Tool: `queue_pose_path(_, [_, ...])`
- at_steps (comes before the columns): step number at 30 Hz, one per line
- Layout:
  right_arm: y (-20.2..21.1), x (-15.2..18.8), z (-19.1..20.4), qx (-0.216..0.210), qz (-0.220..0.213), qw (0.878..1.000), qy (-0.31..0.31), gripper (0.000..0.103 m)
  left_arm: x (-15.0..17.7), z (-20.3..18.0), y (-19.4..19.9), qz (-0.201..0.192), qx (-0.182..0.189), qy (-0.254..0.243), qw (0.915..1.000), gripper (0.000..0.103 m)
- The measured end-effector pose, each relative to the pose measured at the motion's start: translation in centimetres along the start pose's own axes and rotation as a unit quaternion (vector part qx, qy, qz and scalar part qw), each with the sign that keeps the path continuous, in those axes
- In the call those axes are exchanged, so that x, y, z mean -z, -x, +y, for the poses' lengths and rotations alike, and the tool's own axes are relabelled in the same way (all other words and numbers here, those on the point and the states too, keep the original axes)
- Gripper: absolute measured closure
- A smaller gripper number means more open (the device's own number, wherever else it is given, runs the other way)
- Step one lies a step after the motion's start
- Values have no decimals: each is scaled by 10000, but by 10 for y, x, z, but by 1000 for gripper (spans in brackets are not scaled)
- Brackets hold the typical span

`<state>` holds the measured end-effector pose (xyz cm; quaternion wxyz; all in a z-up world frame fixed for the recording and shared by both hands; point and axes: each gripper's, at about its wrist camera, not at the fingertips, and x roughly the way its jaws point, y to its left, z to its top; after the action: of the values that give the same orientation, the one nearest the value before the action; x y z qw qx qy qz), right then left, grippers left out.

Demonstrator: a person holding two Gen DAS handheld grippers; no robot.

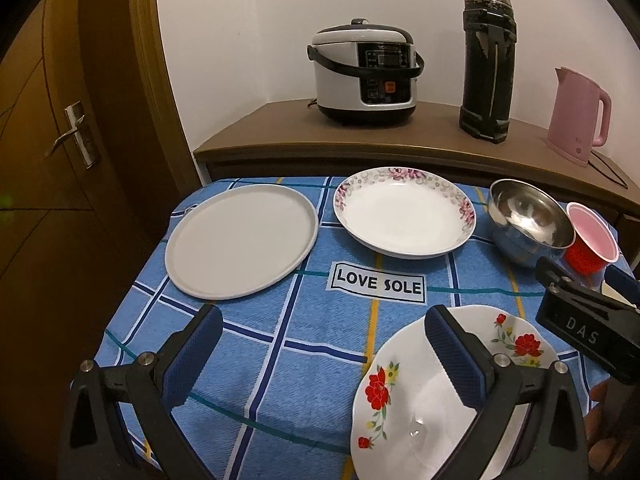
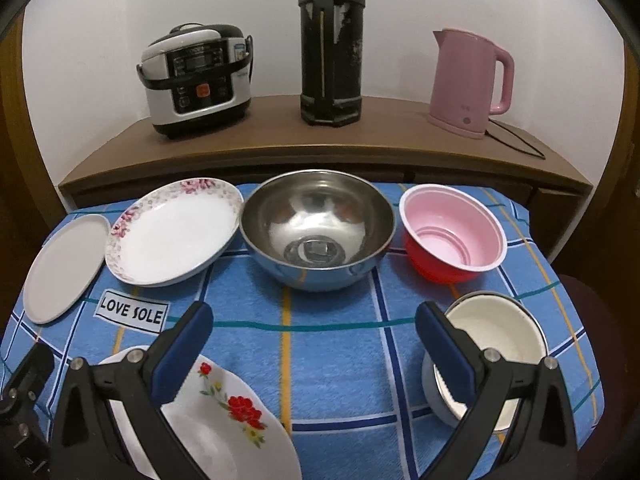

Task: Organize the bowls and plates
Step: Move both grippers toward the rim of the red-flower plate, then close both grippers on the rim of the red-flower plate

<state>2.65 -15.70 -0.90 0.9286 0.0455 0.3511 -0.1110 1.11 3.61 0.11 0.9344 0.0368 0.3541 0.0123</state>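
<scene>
Crockery lay spread over a blue checked cloth on the desk. Along the far edge, from left to right, sat a plain white plate, a deep plate with a pink floral rim, a steel bowl and a red bowl with a pink inside. The floral-rimmed plate's edge came just beside the steel bowl in the right wrist view. Nearer the cameras, a white plate with red flowers rested at the near side of the cloth, and a cream enamel bowl stood to its right, well apart from it.

Left gripper hung above the cloth with its jaws spread wide and empty; its right finger overlapped the red-flowered plate in the picture, though whether it touched it could not be told. Right gripper was likewise wide open and held nothing, its left finger over the red-flowered plate and its right finger over the cream enamel bowl.

Behind the desk, a brown cabinet carried a rice cooker, a tall black flask and a pink kettle.
</scene>
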Motion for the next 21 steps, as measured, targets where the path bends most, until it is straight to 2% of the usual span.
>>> queue_pose_path(21, [1,1,2,-309,74,9995,16,1,0,5,-1,10,-8,-70,10000,1])
